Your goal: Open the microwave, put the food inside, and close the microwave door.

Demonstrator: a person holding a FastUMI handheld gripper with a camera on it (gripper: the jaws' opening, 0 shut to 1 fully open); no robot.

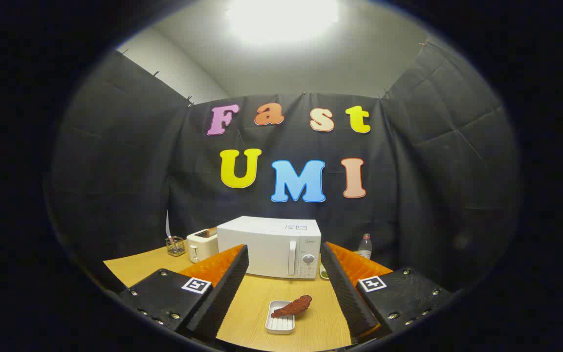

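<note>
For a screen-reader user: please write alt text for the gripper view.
A closed white microwave stands on a wooden table, beyond the open tongs. Between their fingers, a reddish piece of food lies on a small white tray.

The gripper (285, 266) is held level, its two fingers (223, 288) spread wide apart; they grip nothing, apparently raised clear of any surface; both point straight ahead.
</note>
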